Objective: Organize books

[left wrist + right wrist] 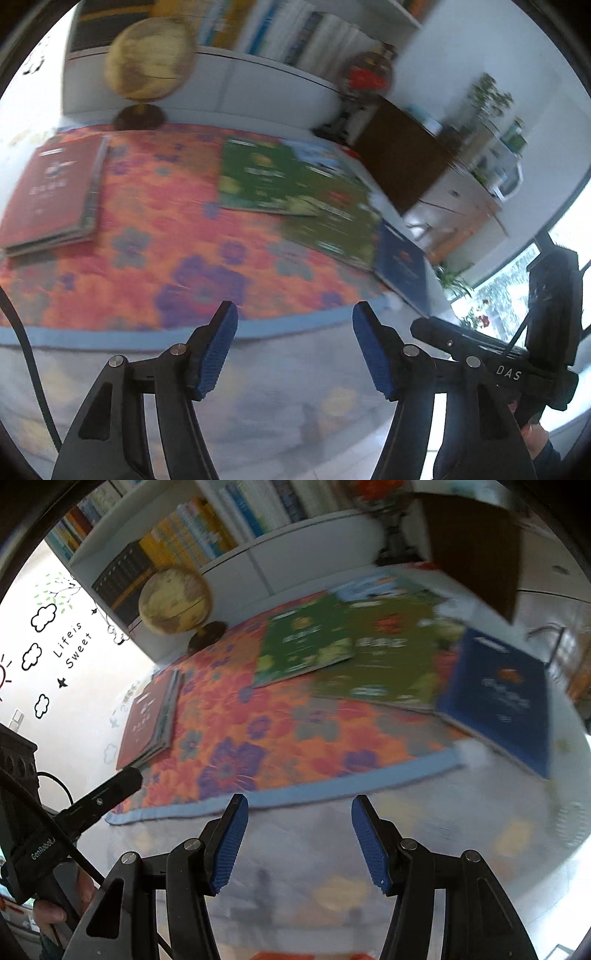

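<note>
Loose books, four, lying flat on the flowered mat (173, 236): green book (266, 177), a second, olive-green book (332, 218) overlapping its near-right corner, a pale blue book (314, 149) partly under both at the far side, and a navy book (402, 266) at the mat's right corner, hanging past the edge.

Sorted pile: red-covered stack (51, 195) at the mat's far-left corner, long edge running away from the viewer, beside the globe (149, 61).

Left gripper (293, 350): jaws apart, nothing between the pads; hovers off the mat's near edge.

Right gripper (299, 840): jaws likewise apart and empty, also off the near edge.

Bearing: loose books lie ahead and rightward of both tools; the navy book is judged nearest the right gripper, the stack nearer the left.
</note>
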Demonstrator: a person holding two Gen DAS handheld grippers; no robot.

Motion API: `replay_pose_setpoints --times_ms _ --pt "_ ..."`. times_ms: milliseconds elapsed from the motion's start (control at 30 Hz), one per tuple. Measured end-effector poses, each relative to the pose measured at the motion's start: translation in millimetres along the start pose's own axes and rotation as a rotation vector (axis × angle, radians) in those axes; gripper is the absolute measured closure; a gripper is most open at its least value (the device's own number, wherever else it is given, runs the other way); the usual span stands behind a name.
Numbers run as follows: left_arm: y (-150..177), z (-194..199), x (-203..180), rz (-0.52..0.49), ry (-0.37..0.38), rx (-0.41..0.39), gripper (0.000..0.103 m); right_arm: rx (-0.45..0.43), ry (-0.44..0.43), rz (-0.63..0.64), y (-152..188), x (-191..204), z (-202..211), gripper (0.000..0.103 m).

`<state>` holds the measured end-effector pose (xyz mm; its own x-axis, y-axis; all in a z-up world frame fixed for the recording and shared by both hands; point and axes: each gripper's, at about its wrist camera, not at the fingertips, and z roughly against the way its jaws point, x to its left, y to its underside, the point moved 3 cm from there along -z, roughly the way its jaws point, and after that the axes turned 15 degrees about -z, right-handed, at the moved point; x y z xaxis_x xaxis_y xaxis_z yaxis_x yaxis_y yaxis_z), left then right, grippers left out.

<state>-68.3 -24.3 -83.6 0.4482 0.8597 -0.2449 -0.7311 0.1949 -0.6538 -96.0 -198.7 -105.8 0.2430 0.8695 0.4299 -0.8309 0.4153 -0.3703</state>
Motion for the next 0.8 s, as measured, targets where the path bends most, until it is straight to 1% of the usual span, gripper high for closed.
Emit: replay_pose_setpoints --times_ms 33,133,267,333,367,467,533,700,767,800 --pt "-1 -4 -20 -0.019 0.012 0.0 0.04 -0.018 0.002 0.0 -1 -10 12 0.047" --pt "-2 -7 -62 -0.07 0.031 0.002 0.04 -0.056 0.002 -0.007 -2 -32 36 0.046" --pt "-7 -17 -96 -0.129 0.032 0.029 0.04 -0.091 0.016 -0.049 -6 -60 53 0.045" --pt "-8 -28 -110 -0.15 0.033 0.059 0.04 -0.103 0.06 -0.093 -8 -79 54 0.045" --pt "-8 -36 -118 -0.17 0.047 0.077 0.04 -0.1 0.089 -0.129 -9 -92 52 0.045" --pt "-9 -56 -135 -0.203 0.089 0.113 0.04 -0.066 0.09 -0.221 -10 -123 45 0.045" --pt "-13 -76 -144 -0.217 0.134 0.144 0.04 -0.055 0.097 -0.283 -14 -145 42 0.045" --pt "-37 -125 -157 -0.257 0.216 0.184 0.04 -0.069 0.149 -0.335 -34 -176 34 0.045" --pt "-51 -148 -156 -0.264 0.234 0.209 0.04 -0.077 0.17 -0.353 -47 -187 29 0.045" --pt "-59 -161 -155 -0.27 0.257 0.222 0.04 -0.08 0.175 -0.365 -56 -192 25 0.045"
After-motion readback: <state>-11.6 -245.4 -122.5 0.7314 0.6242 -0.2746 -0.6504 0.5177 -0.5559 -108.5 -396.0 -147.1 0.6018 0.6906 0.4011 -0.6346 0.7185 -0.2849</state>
